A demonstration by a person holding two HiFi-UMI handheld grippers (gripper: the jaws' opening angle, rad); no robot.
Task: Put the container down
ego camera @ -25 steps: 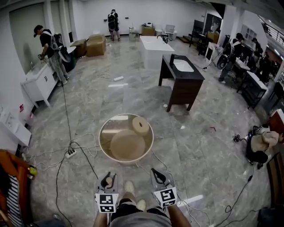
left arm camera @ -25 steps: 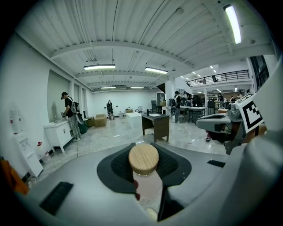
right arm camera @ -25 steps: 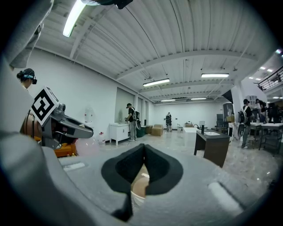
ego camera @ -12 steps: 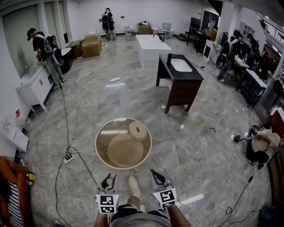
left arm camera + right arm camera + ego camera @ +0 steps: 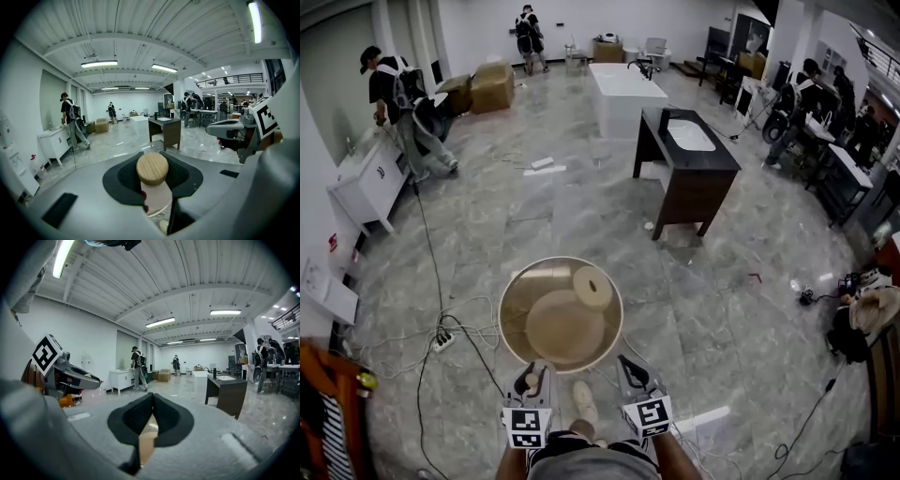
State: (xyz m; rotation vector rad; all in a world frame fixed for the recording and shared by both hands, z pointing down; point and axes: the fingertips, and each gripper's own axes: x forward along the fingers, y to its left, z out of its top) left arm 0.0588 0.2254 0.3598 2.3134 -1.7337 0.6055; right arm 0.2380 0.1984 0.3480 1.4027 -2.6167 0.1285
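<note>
A round clear-walled container (image 5: 501, 319) hangs just ahead of my grippers in the head view. A flat wooden disc (image 5: 564, 325) and a smaller wooden roll (image 5: 592, 287) lie inside it. My left gripper (image 5: 531, 382) is at its near left rim, shut on a round wooden knob (image 5: 152, 168) that fills the jaw gap of the left gripper (image 5: 152, 169) in its own view. My right gripper (image 5: 630, 367) is at the near right rim. In its own view the right gripper (image 5: 152, 401) has its jaw tips together on a thin tan edge of the container (image 5: 146, 446).
Marble floor lies below, with my shoe (image 5: 584, 401) under the container. Cables (image 5: 441, 309) and a power strip (image 5: 442, 341) lie to the left. A dark vanity with a white sink (image 5: 689, 169) and a white island (image 5: 622, 92) stand ahead. A person (image 5: 403, 103) is at the white cabinet on the left.
The view has moved forward over the floor. The container has sunk lower in the head view, closer to both grippers. Both grips are unchanged.
</note>
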